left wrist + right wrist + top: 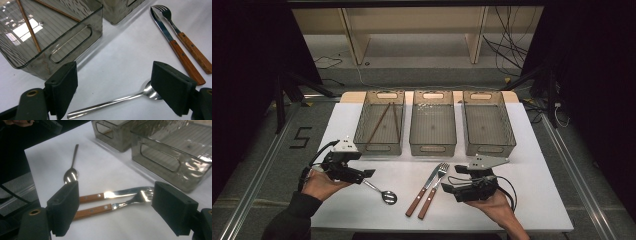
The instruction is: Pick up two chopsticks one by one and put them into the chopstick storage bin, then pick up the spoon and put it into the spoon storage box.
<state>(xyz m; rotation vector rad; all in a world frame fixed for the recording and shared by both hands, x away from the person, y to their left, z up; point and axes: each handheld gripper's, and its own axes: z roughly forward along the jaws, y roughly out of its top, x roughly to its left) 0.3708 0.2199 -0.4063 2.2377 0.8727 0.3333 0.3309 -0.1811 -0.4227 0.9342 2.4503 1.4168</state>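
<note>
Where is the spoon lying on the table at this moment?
In the high view, the spoon lies on the white table at the left, just ahead of the left gripper, with the knife to its right.

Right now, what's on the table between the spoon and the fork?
The knife lies between the spoon and the fork, right beside the fork, as the high view shows.

Left gripper [368,173] seen at lower left of high view, held in left hand [323,183], dark sleeve [292,220] entering from bottom left corner. Jaws pointed toward frame centre, tilted down, set wide apart, nothing pressed between pads.

Right gripper [446,187] seen at lower right, cradled from below in right hand [492,202]. Jaws pointed toward left of frame, spread wide, nothing gripped.
</note>
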